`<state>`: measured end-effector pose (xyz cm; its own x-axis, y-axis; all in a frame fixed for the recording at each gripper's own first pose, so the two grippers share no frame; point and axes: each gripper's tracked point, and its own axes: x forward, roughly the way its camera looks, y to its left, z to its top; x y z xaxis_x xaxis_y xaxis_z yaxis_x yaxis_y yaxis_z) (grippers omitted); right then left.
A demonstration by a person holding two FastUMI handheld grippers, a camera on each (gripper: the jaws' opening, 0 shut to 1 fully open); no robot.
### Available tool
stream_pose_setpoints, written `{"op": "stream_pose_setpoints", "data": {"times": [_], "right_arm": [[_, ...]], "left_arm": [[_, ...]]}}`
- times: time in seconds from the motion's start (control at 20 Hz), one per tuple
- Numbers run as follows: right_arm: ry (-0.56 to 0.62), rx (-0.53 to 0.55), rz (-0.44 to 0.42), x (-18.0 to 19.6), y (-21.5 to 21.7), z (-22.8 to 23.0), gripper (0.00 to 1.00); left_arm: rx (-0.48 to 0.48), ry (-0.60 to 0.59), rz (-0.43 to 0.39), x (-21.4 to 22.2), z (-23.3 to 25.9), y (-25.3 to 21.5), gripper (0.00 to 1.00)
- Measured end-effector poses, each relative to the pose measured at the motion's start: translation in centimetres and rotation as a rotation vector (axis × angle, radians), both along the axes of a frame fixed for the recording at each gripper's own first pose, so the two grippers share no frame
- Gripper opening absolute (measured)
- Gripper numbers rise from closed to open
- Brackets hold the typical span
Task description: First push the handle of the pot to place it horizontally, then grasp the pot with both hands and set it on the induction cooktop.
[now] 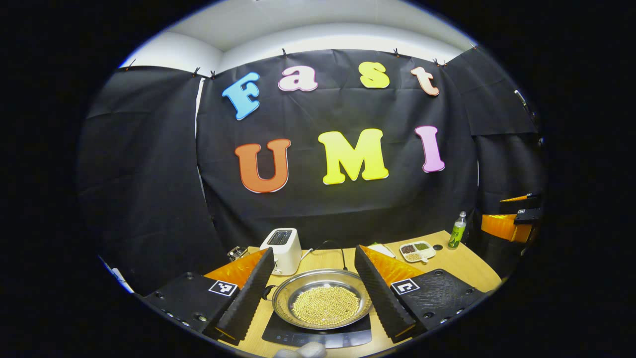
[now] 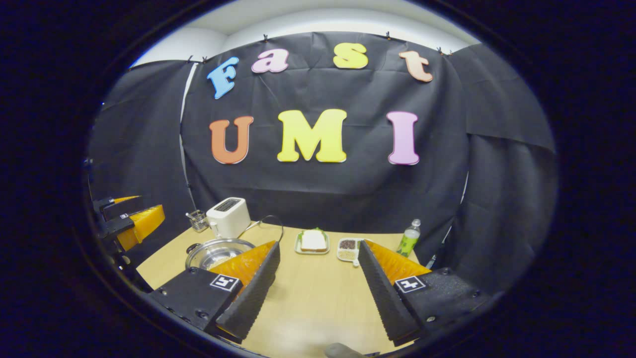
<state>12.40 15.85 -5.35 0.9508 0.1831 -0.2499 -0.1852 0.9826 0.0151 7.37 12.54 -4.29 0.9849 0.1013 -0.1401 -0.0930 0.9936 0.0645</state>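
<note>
Steel and shallow, the pot [image 1: 322, 298] sits on the black induction cooktop [image 1: 318, 336], directly ahead of the left gripper [image 1: 314, 286] and between its two spread fingers, touching neither. Small pale yellow beans cover the bottom of the pot. A dark stub shows at the pot's left rim, near the left finger; whether it is the handle is hard to tell. Beyond the pot, past the left finger's tip, stands a white toaster [image 1: 283, 250] with its cord trailing over the wooden table [image 1: 462, 266]. Past the right finger's tip lies a white divided dish [image 1: 417, 250] of grains, and further right a green bottle [image 1: 457, 230].

In the right gripper view, the right gripper [image 2: 318, 283] hangs over bare table [image 2: 313, 293] with its fingers wide apart and nothing between them. The pot [image 2: 216, 252] lies off to its left, partly hidden behind its left finger. Ahead of the gap sits a plate with a sandwich [image 2: 313, 241], the divided dish [image 2: 348, 248] just beside it, and the green bottle [image 2: 409, 237] beyond the right finger. The toaster [image 2: 228, 217] stands far ahead on the left, a small wire holder [image 2: 198, 220] next to it.
</note>
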Motion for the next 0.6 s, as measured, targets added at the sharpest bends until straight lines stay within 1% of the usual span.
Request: {"op": "stream_pose_setpoints", "data": {"times": [0.05, 0.1, 0.2, 0.35, 0.45, 0.6], "right_arm": [[-0.027, 0.007, -0.013, -0.7, -1.3, 1.0, 0.99], [-0.052, 0.022, -0.023, -1.1, -2.5, 2.2, 1.0], [-0.08, 0.037, -0.045, -2.2, -4.9, 3.8, 1.0], [-0.128, 0.049, -0.078, -3.8, -8.0, 5.6, 1.0], [-0.169, 0.047, -0.092, -4.5, -9.5, 6.6, 1.0], [-0.169, 0.056, -0.106, -5.7, -10.8, 6.9, 1.0]], "left_arm": [[0.004, -0.013, -0.006, -0.5, 0.9, -1.1, 0.96], [0.001, -0.027, -0.012, -1.0, 1.7, -2.2, 0.96], [-0.022, -0.044, -0.042, -1.9, 3.1, -4.5, 0.96], [-0.028, -0.079, -0.055, -2.9, 5.3, -6.3, 0.96], [-0.038, -0.096, -0.068, -3.3, 6.4, -7.6, 0.96], [-0.041, -0.107, -0.071, -4.0, 7.2, -8.6, 0.96]]}}
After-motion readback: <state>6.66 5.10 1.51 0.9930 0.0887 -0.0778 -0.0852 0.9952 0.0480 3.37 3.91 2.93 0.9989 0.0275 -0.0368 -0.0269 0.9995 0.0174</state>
